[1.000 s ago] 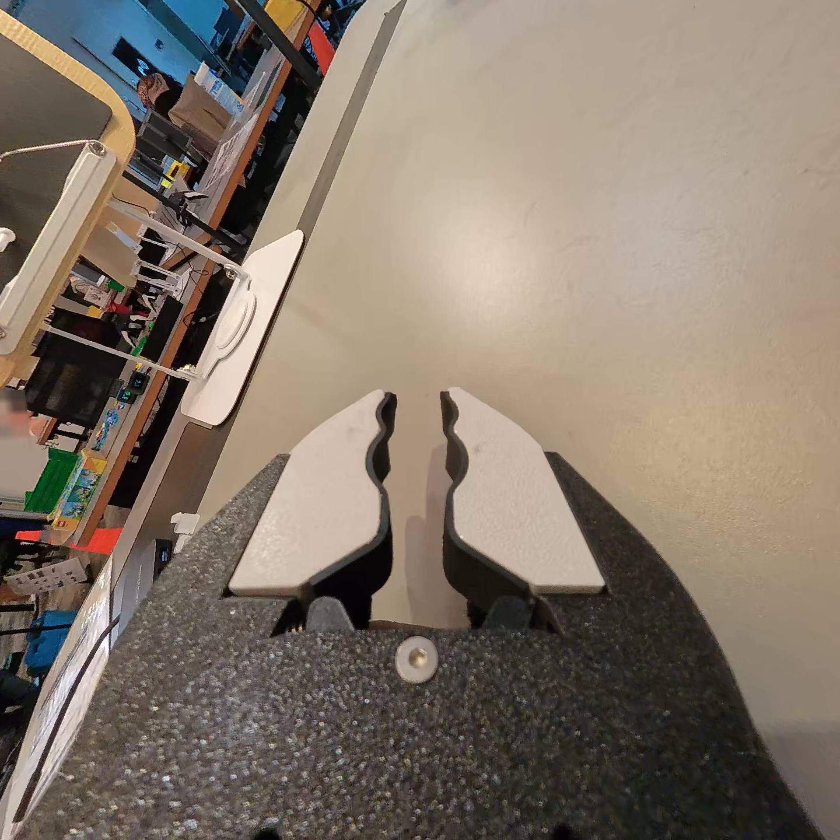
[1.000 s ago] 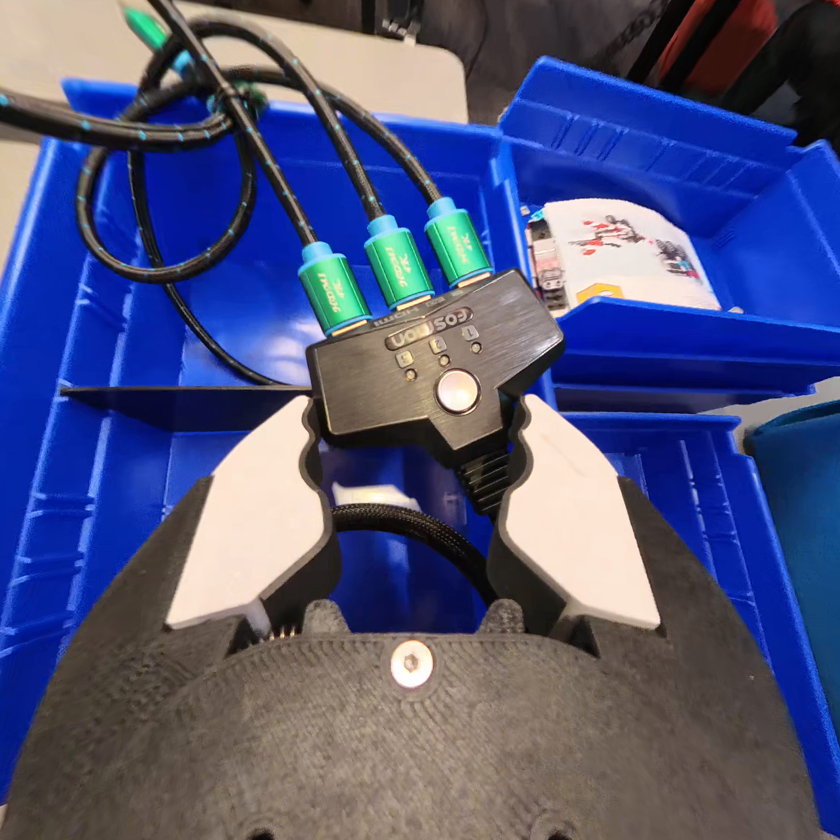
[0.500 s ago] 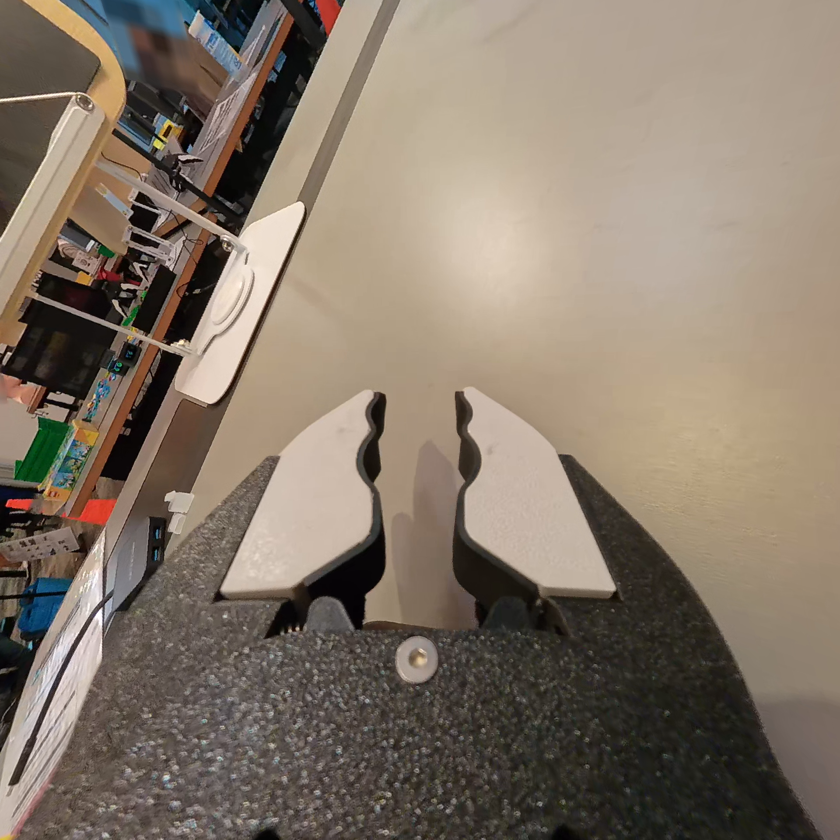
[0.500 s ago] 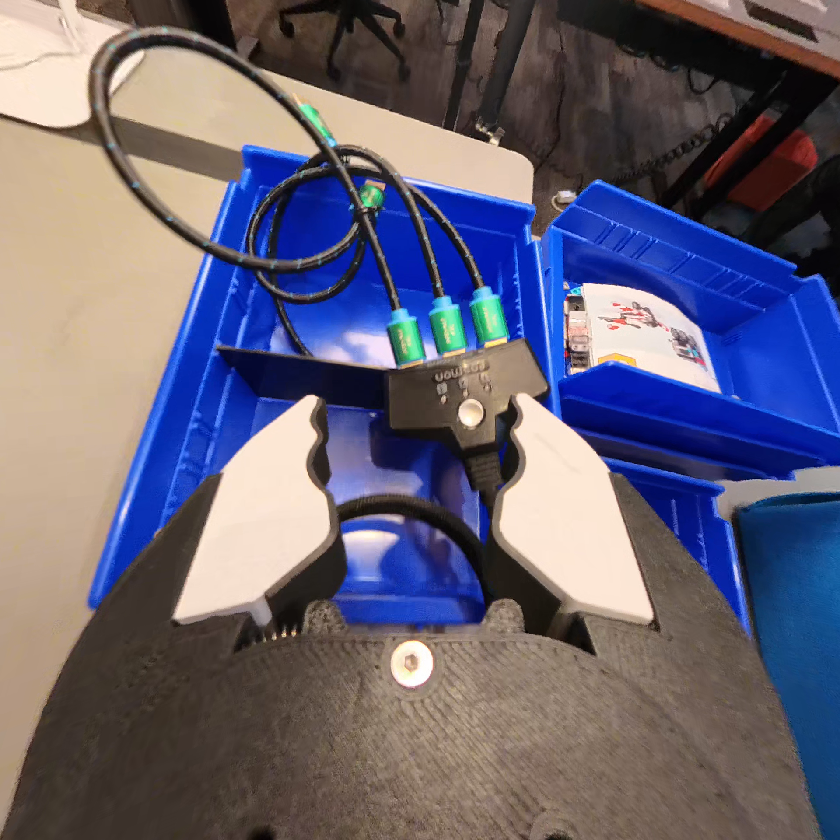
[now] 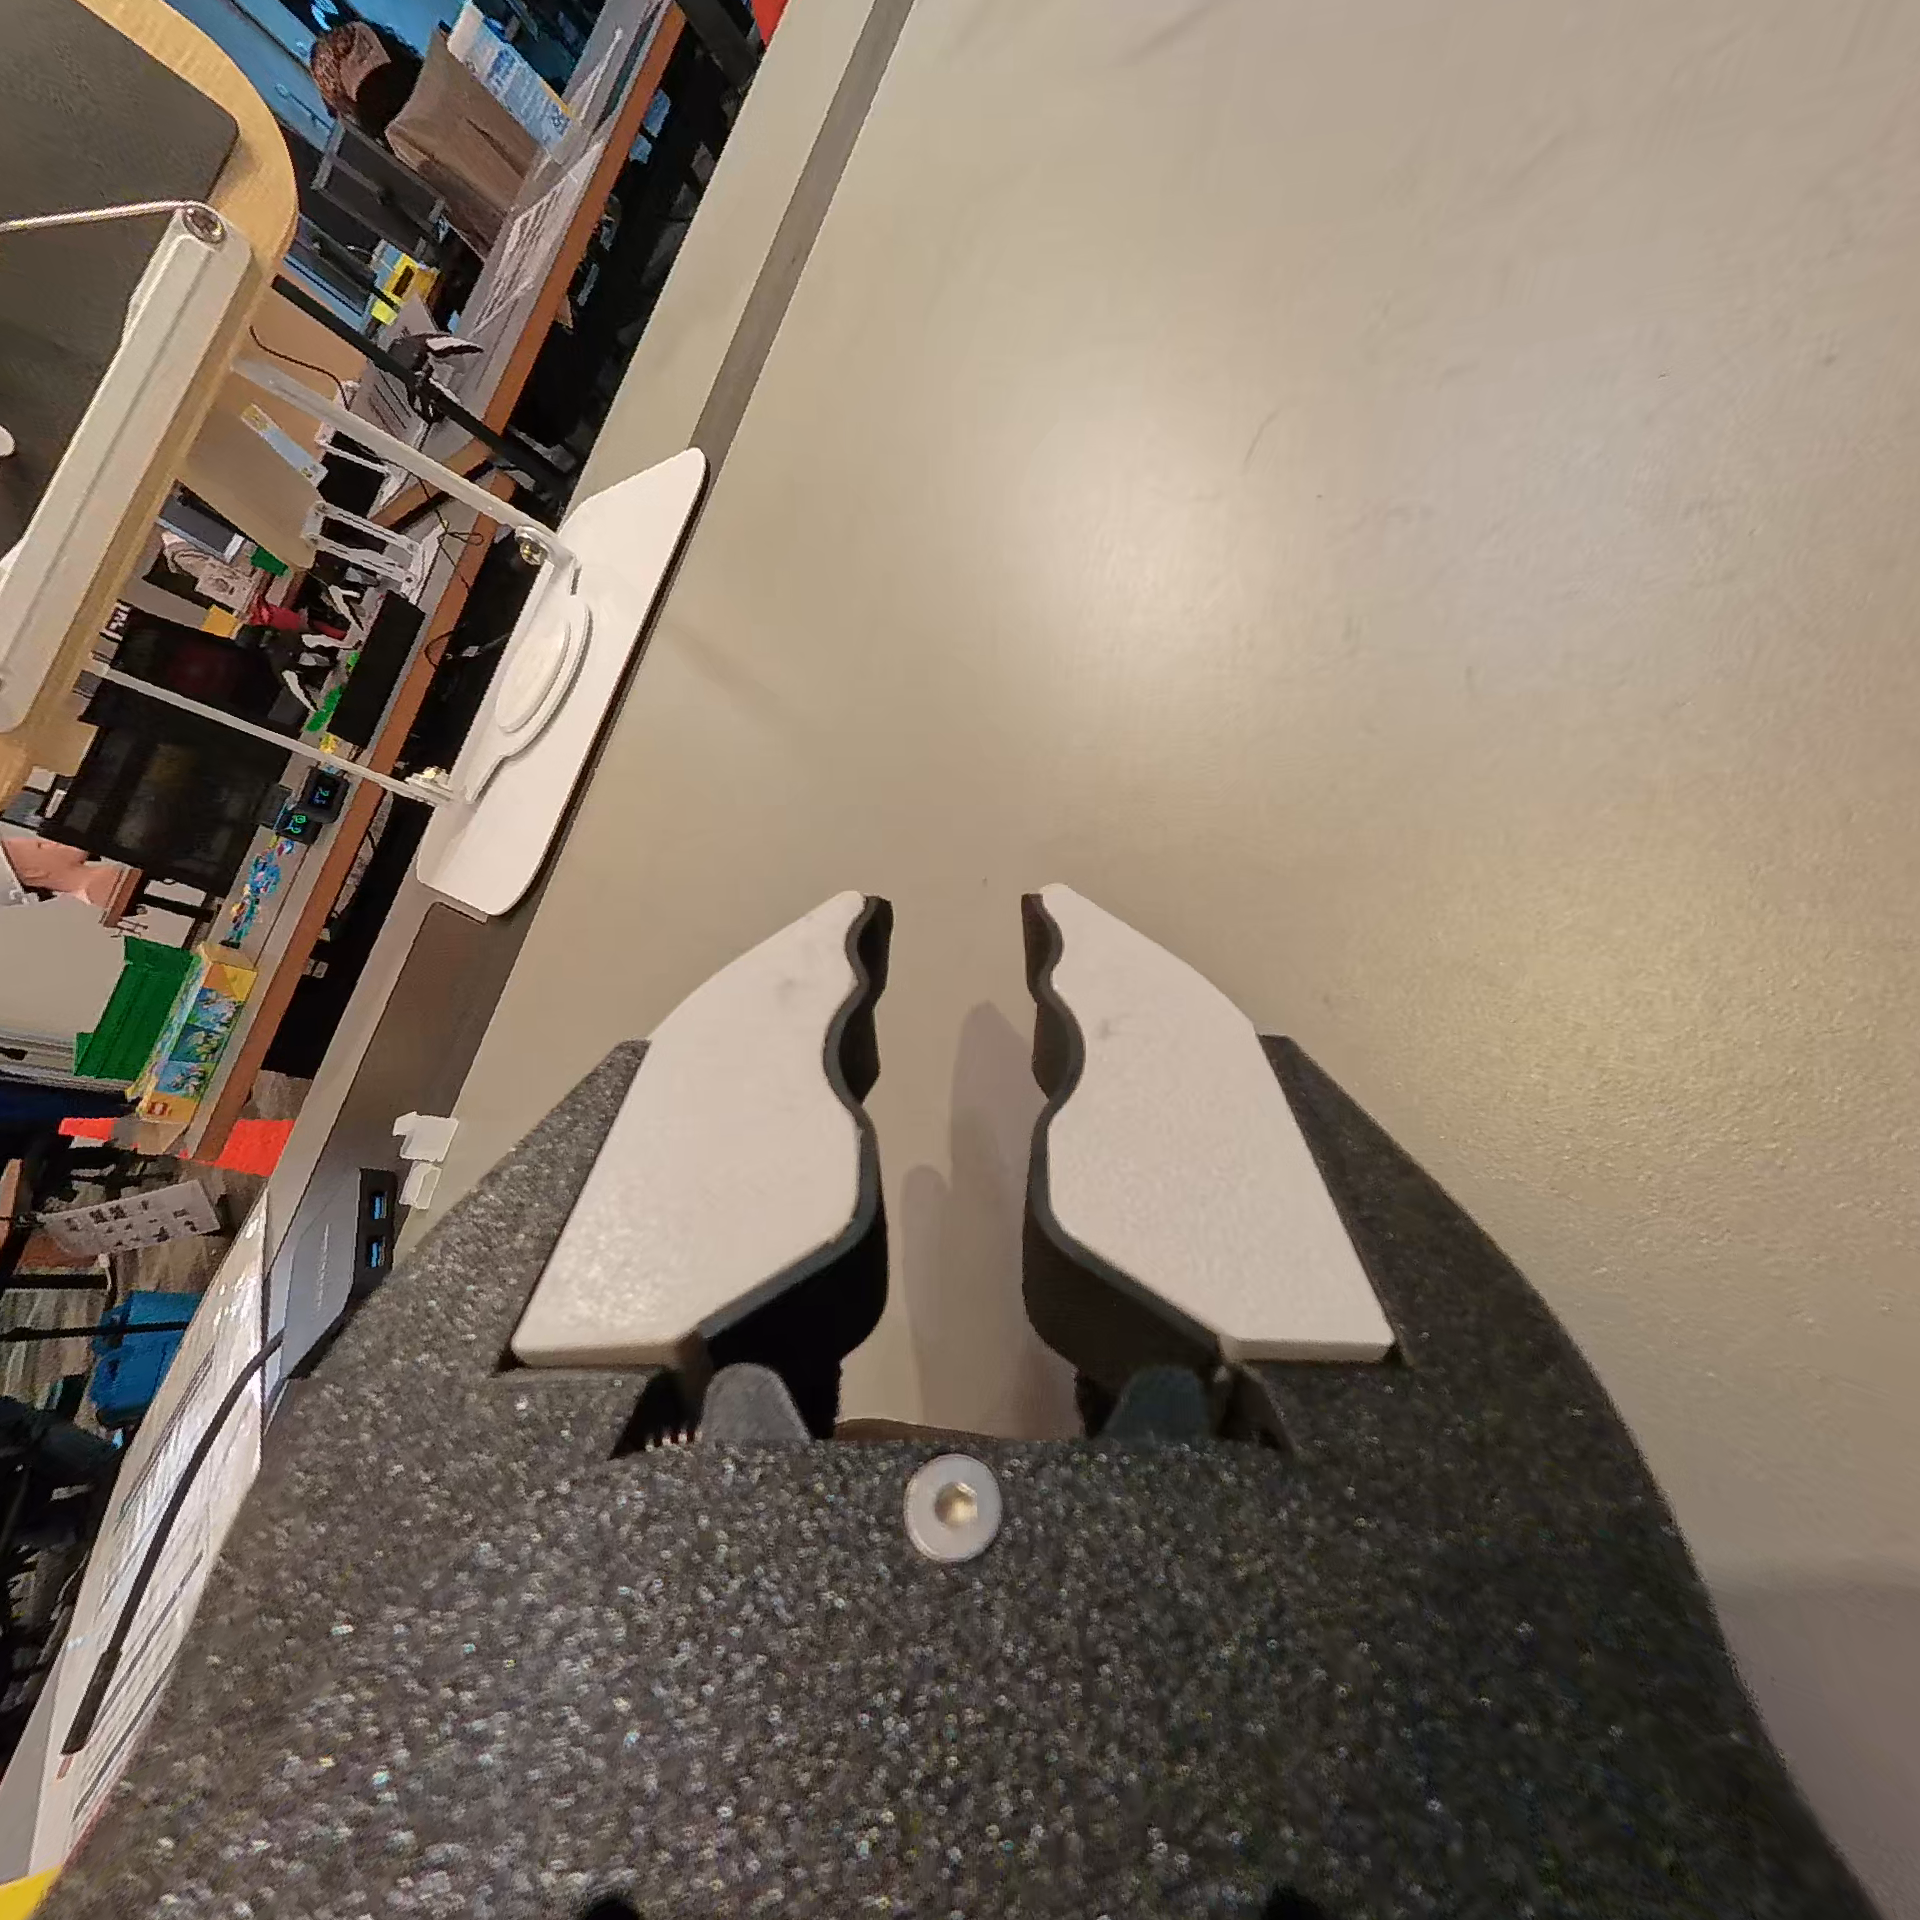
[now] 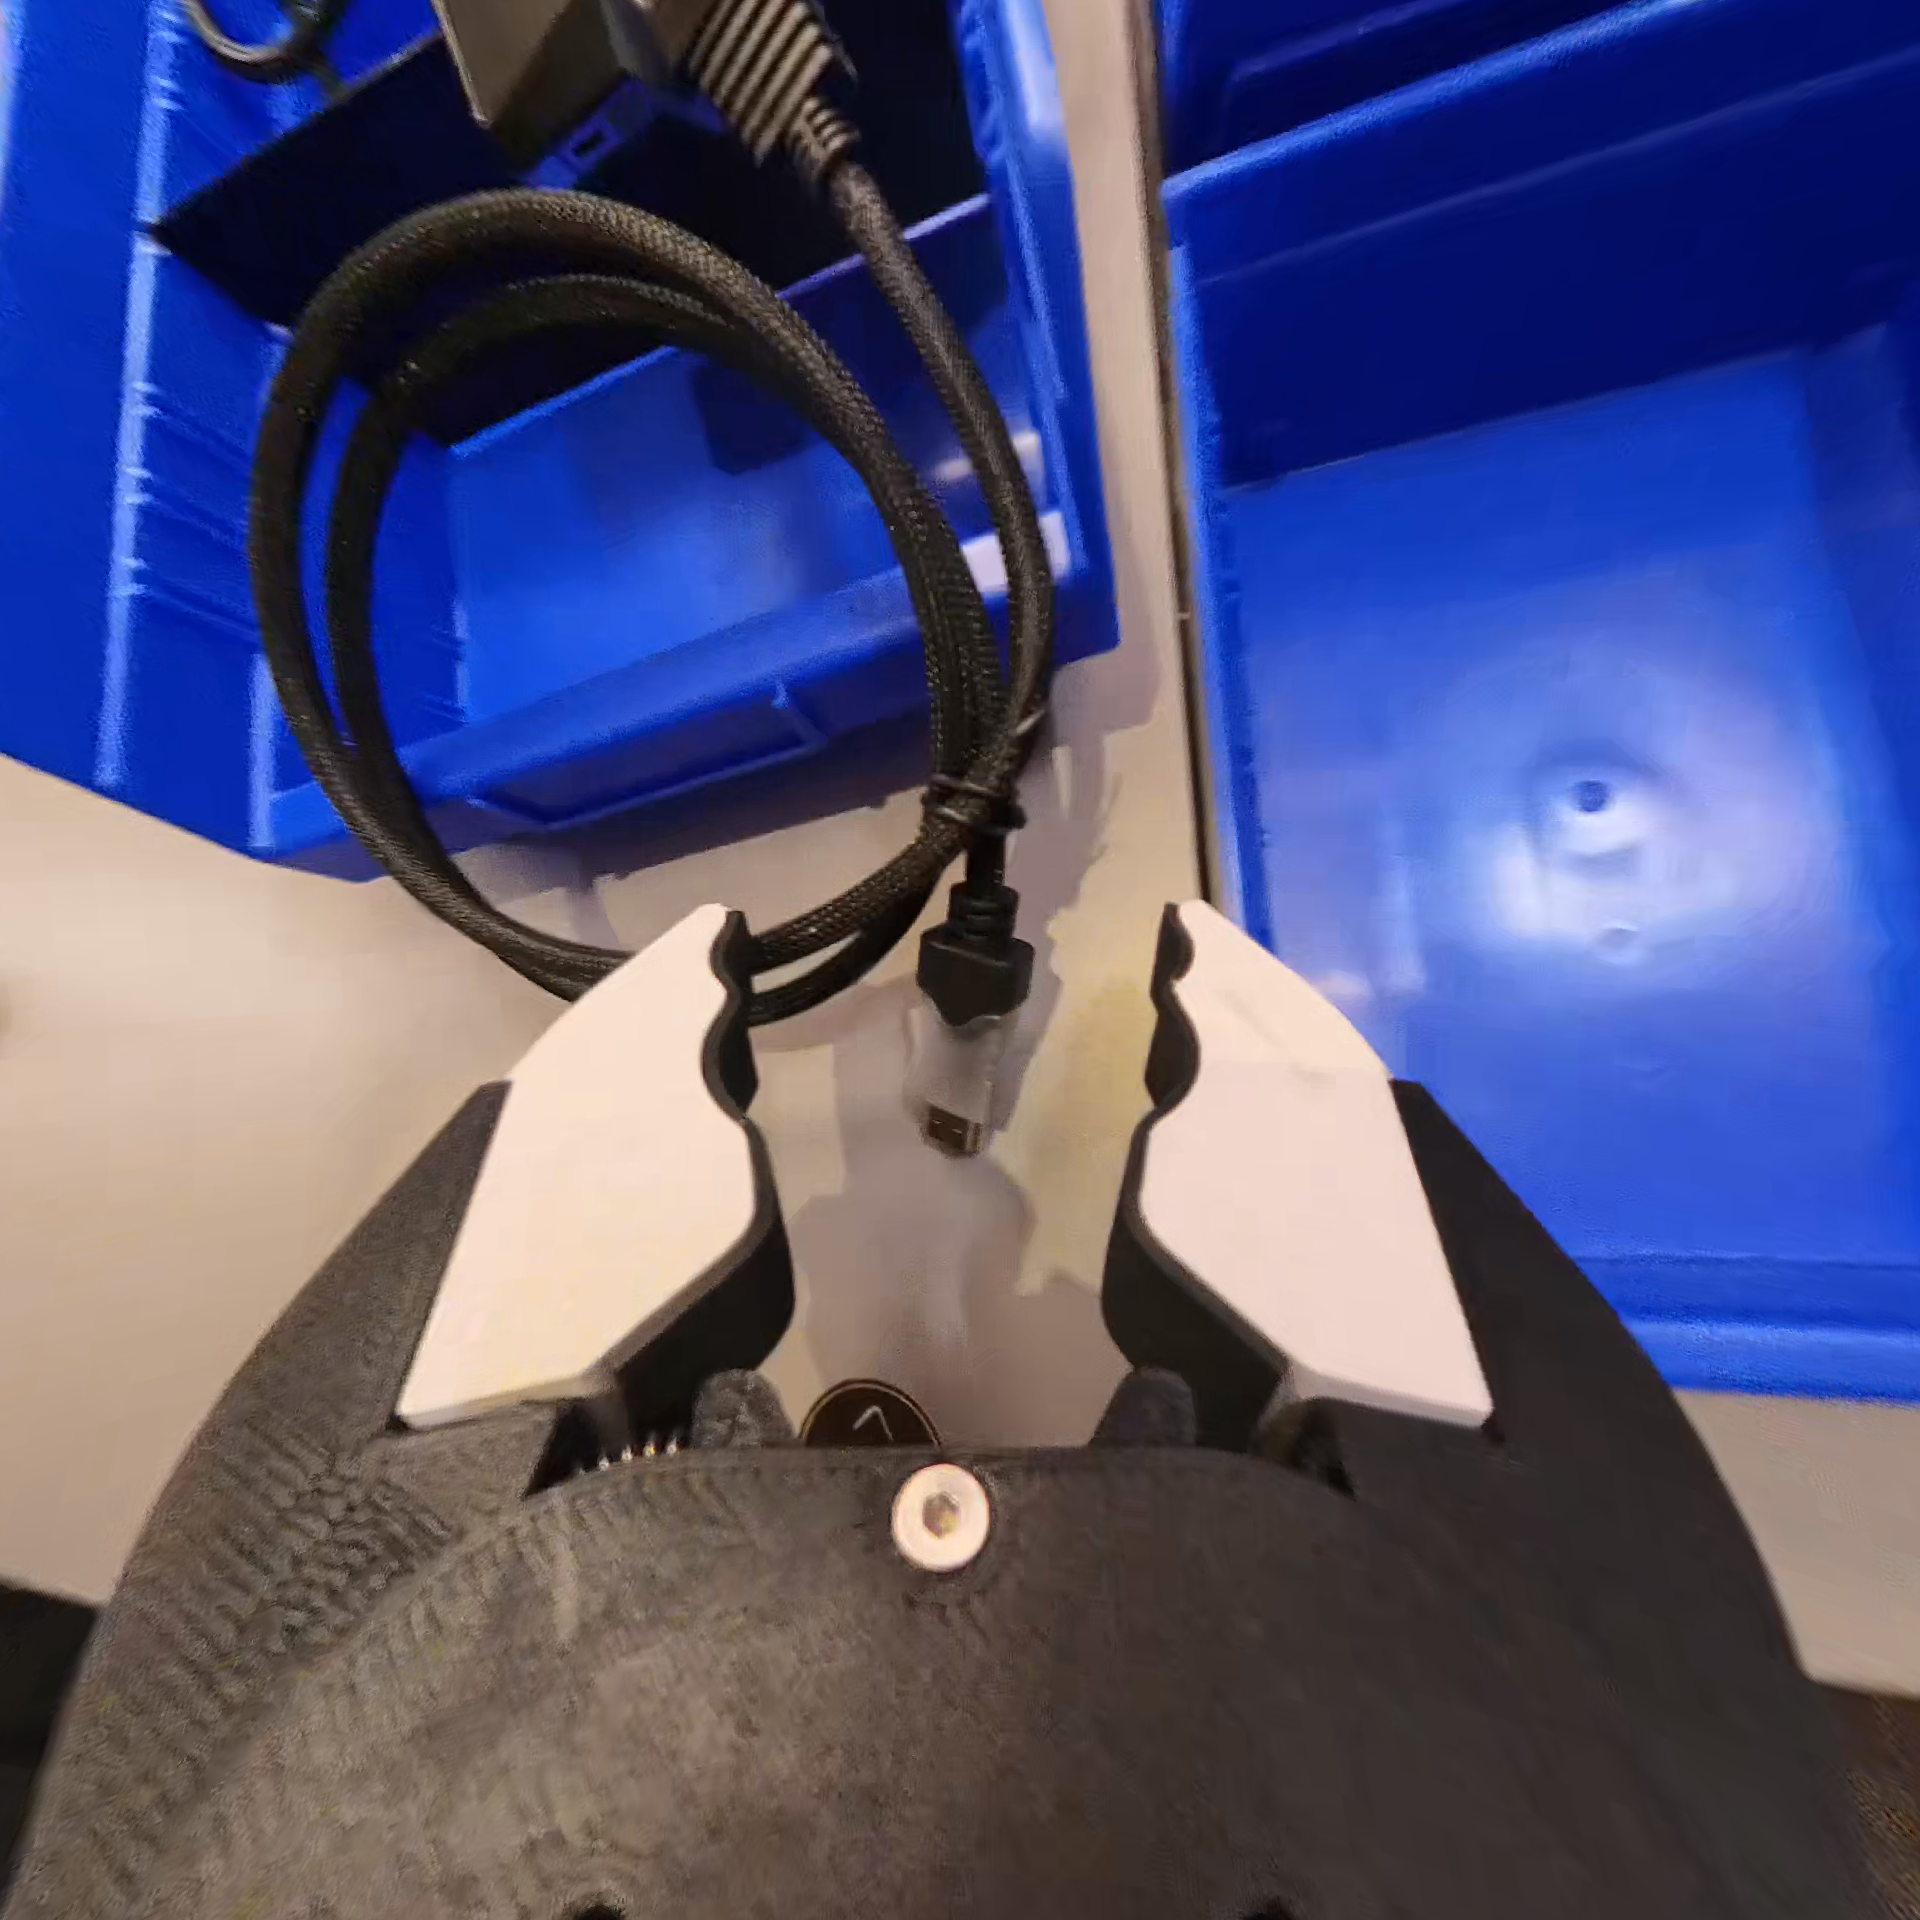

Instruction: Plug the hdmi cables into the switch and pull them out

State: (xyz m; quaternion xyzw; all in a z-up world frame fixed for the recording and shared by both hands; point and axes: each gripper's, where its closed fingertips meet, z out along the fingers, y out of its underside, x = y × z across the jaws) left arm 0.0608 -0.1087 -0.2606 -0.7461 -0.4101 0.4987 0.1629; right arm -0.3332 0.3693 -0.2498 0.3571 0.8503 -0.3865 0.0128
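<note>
In the right wrist view the black switch (image 6: 540,62) shows only as a corner at the top edge, over the blue bin (image 6: 623,540). Its black braided cable (image 6: 312,582) hangs in a tied coil and ends in a plug with a clear cap (image 6: 961,1049). My right gripper (image 6: 945,914) is open and empty; the plug lies between its fingers without touching them. The green HDMI plugs are out of view. My left gripper (image 5: 956,904) is open by a narrow gap, empty, over the bare beige table (image 5: 1351,520).
A second blue bin (image 6: 1558,727) stands to the right of the first, with a narrow strip of table between them. A white stand base (image 5: 582,675) sits at the table's left edge. Desks and clutter lie beyond that edge. The gap from one gripper's tips to the other's is roughly 60 cm. To the black switch (image 6: 540,62): right tips about 15 cm, left tips about 55 cm.
My right gripper opened and let go of the switch, then drew back, so the switch moved to the top edge of its view. The left gripper's gap changed slightly; it stayed over the table.
</note>
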